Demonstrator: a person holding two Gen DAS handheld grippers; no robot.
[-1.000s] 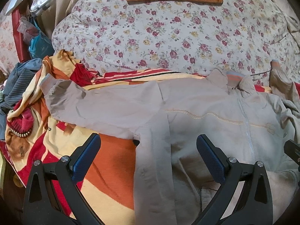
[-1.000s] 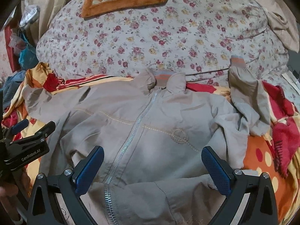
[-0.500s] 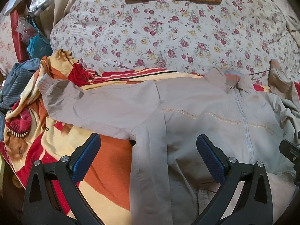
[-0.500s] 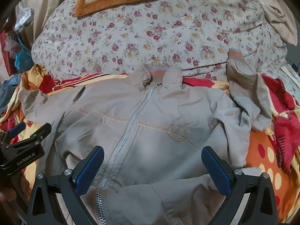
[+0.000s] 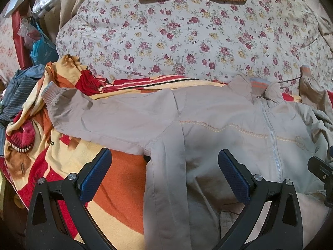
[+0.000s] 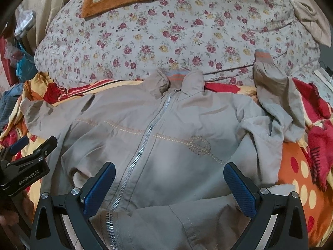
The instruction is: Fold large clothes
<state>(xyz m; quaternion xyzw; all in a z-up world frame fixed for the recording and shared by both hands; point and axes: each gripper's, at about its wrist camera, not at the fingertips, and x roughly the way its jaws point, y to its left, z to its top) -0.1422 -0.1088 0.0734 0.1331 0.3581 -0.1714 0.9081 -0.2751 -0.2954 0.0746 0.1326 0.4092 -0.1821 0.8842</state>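
Across the orange, red and yellow blanket [image 5: 116, 177] lies the beige zip-up jacket [image 6: 177, 145], front up, its collar toward the floral quilt [image 6: 166, 35]. Above the jacket's hem, the left gripper [image 5: 164, 175] and right gripper [image 6: 169, 187] both hover wide apart, grasping nothing.

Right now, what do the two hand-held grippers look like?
Both match: the left hand-held gripper and the right hand-held gripper have matte black angular frames with triangular cutouts, silver pivot screws and blue textured finger pads. The left one's body carries white "GenRobot.AI" lettering.
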